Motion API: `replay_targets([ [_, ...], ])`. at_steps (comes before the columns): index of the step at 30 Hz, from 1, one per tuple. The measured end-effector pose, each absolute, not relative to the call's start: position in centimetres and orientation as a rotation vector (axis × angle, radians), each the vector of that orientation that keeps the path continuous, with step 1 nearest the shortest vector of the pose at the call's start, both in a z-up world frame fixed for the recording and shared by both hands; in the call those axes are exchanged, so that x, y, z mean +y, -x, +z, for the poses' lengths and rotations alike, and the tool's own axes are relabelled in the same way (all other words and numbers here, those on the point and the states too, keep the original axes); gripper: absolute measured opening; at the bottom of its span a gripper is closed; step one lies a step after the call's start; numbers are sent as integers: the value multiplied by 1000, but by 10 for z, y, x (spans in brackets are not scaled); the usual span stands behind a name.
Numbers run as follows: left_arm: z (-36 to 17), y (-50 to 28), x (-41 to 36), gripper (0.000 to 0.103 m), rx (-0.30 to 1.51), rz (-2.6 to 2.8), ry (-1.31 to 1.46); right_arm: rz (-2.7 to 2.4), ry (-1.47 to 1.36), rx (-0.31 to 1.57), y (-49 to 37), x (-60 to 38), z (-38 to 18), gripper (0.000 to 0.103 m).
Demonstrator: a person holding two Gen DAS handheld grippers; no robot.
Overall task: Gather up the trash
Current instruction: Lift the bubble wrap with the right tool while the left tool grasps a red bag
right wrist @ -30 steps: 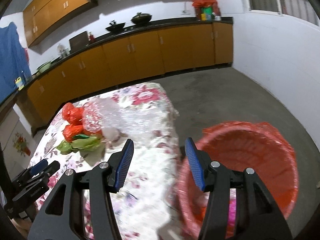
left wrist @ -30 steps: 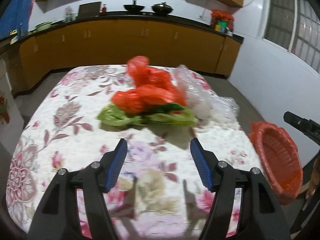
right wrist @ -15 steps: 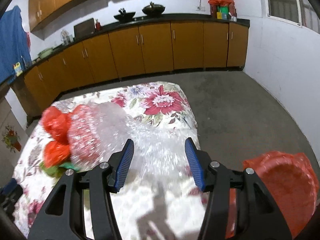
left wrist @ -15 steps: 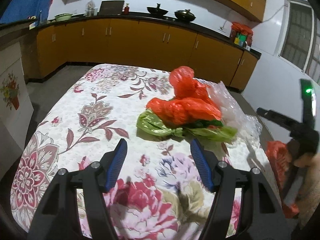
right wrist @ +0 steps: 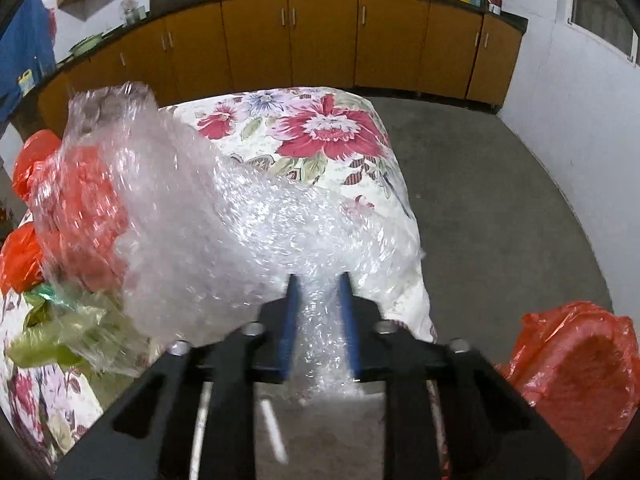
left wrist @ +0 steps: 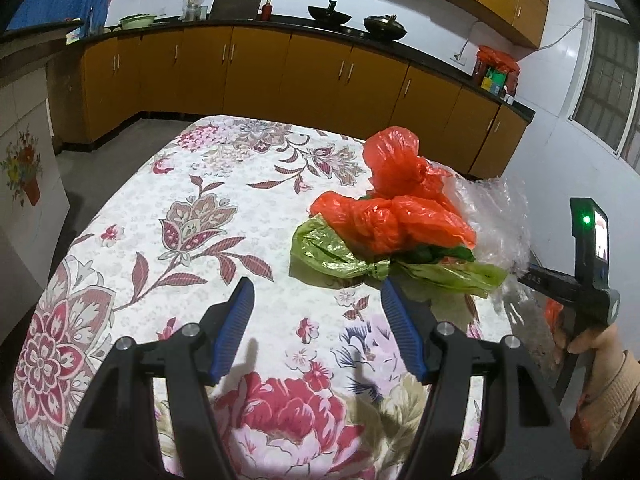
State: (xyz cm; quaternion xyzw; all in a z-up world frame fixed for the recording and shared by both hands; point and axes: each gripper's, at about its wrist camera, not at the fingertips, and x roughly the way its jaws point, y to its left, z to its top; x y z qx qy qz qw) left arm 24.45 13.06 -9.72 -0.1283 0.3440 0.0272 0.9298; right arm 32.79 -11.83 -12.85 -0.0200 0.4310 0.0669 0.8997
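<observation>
gripping bubble wrap (right wrist: 224,216), right gripper (right wrist: 319,300) clamped; left gripper (left wrist: 316,312) wide, idle. next likely: carry wrap to bin (right wrist: 580,364), clearing bags (left wrist: 392,216).

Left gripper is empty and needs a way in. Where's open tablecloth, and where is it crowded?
Bare floral tablecloth runs left of the green bag and the red bags, out to the edges. Crowded: the right edge, where the right gripper pinches bubble wrap against that pile.

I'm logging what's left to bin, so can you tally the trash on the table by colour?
Red plastic bags: 2
Green plastic bag: 1
Clear bubble wrap: 1, pinched in the right tool
Total: 4
</observation>
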Motion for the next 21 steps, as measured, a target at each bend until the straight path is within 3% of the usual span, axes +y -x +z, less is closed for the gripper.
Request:
replay_targets([
  [13, -88, -248, 110, 65, 685, 10, 242, 151, -124, 697, -270, -164, -67, 11],
  [21, -84, -255, 90, 65, 685, -40, 250, 136, -174, 664, -255, -186, -60, 11],
])
